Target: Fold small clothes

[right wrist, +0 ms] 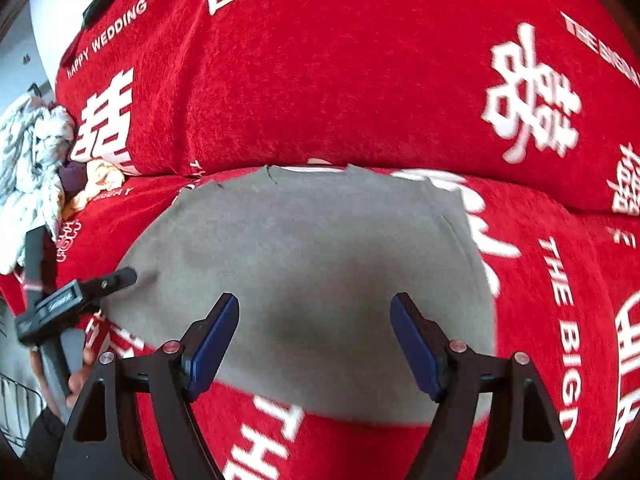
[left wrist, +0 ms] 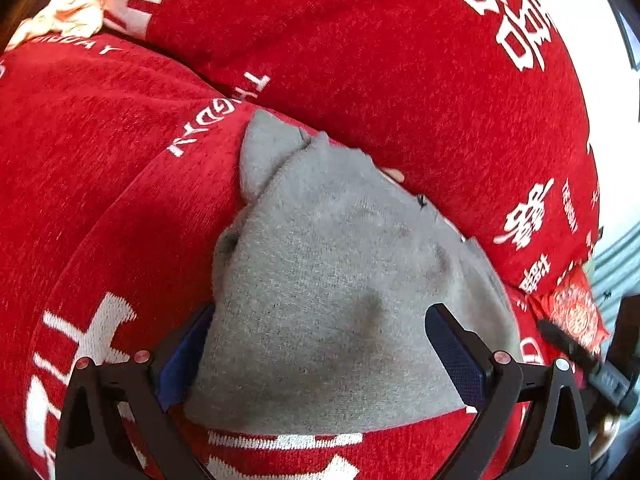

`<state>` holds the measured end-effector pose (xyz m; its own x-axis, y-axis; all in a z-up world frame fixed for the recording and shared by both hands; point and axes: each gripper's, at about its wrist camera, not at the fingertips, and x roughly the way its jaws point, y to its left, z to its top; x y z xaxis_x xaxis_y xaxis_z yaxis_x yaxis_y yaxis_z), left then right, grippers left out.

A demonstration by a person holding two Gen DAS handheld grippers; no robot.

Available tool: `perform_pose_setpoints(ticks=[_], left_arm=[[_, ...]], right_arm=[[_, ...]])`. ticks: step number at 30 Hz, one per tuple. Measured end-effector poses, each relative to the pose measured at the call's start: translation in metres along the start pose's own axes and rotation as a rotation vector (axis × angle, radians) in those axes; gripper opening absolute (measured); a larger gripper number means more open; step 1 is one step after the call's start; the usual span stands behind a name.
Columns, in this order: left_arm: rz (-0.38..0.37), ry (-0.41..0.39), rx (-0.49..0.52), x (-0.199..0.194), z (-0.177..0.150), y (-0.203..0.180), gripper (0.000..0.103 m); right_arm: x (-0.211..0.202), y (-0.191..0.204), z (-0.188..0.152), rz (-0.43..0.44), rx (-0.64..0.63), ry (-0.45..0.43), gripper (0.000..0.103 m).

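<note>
A grey garment (left wrist: 320, 240) lies spread on a red sofa cover (left wrist: 100, 200) with white lettering; one corner is turned up at its far left. My left gripper (left wrist: 322, 312) stands open over its near edge, jaws wide, and the cloth laps over the left pad (left wrist: 180, 360). In the right wrist view the same grey garment (right wrist: 300, 232) lies flat, its neckline toward the back cushion. My right gripper (right wrist: 315, 300) hovers open above its near part with nothing pinched. The left gripper (right wrist: 76, 300), held by a hand (right wrist: 78, 380), touches the garment's left edge.
A red back cushion (right wrist: 320, 80) rises right behind the garment. A pile of pale, fluffy clothes (right wrist: 28, 168) and a yellow cloth (right wrist: 100, 180) sit at the sofa's left end. A peach cloth (left wrist: 68, 12) lies far left. A red packet (left wrist: 572, 312) lies at the right.
</note>
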<state>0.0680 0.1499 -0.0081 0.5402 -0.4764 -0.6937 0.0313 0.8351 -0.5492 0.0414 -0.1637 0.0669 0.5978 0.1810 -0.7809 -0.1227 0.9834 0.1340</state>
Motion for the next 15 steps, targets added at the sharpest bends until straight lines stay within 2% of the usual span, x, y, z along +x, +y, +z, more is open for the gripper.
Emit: perform_pose_setpoints(ticks=[3, 4, 5, 6, 9, 10, 13, 15], left_arm=[[0.023, 0.000, 0.015, 0.003, 0.000, -0.006, 0.102], [0.022, 0.001, 0.019, 0.004, 0.001, -0.008, 0.097], [0.028, -0.001, 0.018, 0.004, 0.002, -0.009, 0.080], [0.039, 0.002, 0.017, 0.005, 0.003, -0.010, 0.072], [0.056, 0.006, -0.006, 0.007, 0.007, -0.007, 0.058], [0.063, 0.006, -0.015, 0.006, 0.008, -0.005, 0.048], [0.077, 0.014, -0.035, 0.008, 0.010, -0.001, 0.037], [0.075, 0.016, -0.046, 0.007, 0.011, 0.001, 0.036]], right_arm=[[0.031, 0.033, 0.029, 0.014, -0.058, 0.047, 0.081], [0.041, 0.045, 0.038, 0.029, -0.080, 0.073, 0.081], [0.057, 0.061, 0.050, 0.056, -0.111, 0.115, 0.081], [0.066, 0.071, 0.057, 0.072, -0.125, 0.139, 0.081], [0.098, 0.102, 0.084, 0.118, -0.154, 0.223, 0.081], [0.112, 0.113, 0.095, 0.140, -0.154, 0.254, 0.081], [0.141, 0.131, 0.113, 0.175, -0.132, 0.332, 0.081], [0.162, 0.145, 0.122, 0.173, -0.124, 0.392, 0.081]])
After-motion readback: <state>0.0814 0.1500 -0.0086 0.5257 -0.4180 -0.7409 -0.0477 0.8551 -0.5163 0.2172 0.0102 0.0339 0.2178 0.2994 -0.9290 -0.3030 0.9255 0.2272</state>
